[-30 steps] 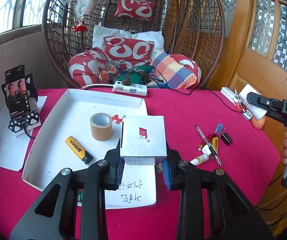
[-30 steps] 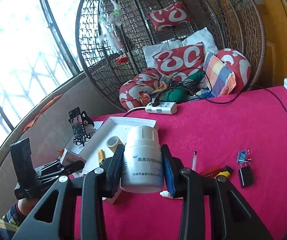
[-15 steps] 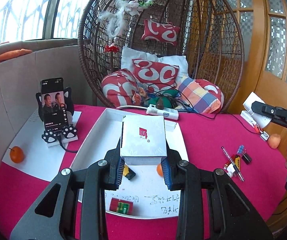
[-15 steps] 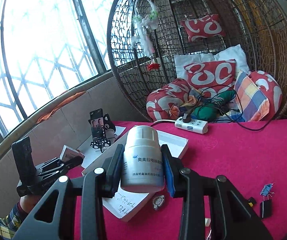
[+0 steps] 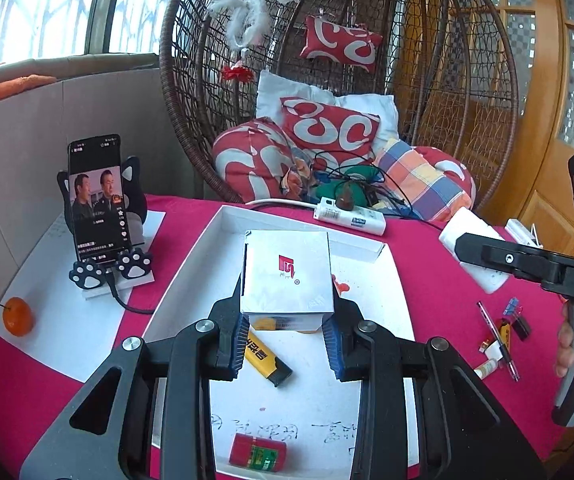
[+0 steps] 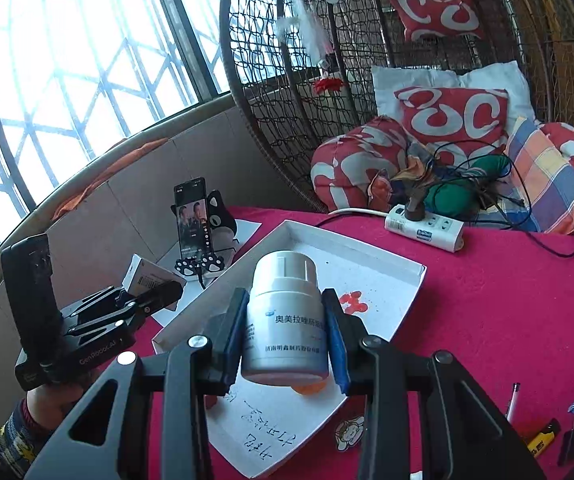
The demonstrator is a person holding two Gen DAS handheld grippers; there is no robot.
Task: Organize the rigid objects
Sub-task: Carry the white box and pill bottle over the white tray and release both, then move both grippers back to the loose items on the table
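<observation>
My left gripper (image 5: 287, 344) is shut on a silver box (image 5: 287, 276) with a red logo, held above the white tray (image 5: 383, 246). A yellow lighter (image 5: 267, 360) and a red-green small tube (image 5: 258, 452) lie in the tray below it. In the right wrist view my right gripper (image 6: 285, 344) is shut on a white pill bottle (image 6: 285, 320), which hangs over the white tray (image 6: 411, 300). The left gripper (image 6: 143, 300) with the silver box (image 6: 147, 276) shows at the left there. The right gripper (image 5: 483, 254) and the white bottle (image 5: 467, 228) enter the left wrist view from the right.
A phone on a paw stand (image 5: 97, 208) and an orange fruit (image 5: 17, 316) sit left of the tray. A power strip (image 5: 349, 216) lies behind it. A pen, clips and a lighter (image 5: 501, 336) are scattered on the red cloth at right. A wicker swing chair (image 5: 327, 80) stands behind.
Both grippers have swung left over the tray, each keeping its load. The tape roll has gone out of sight behind the silver box. The right gripper now reaches further into the left wrist view.
</observation>
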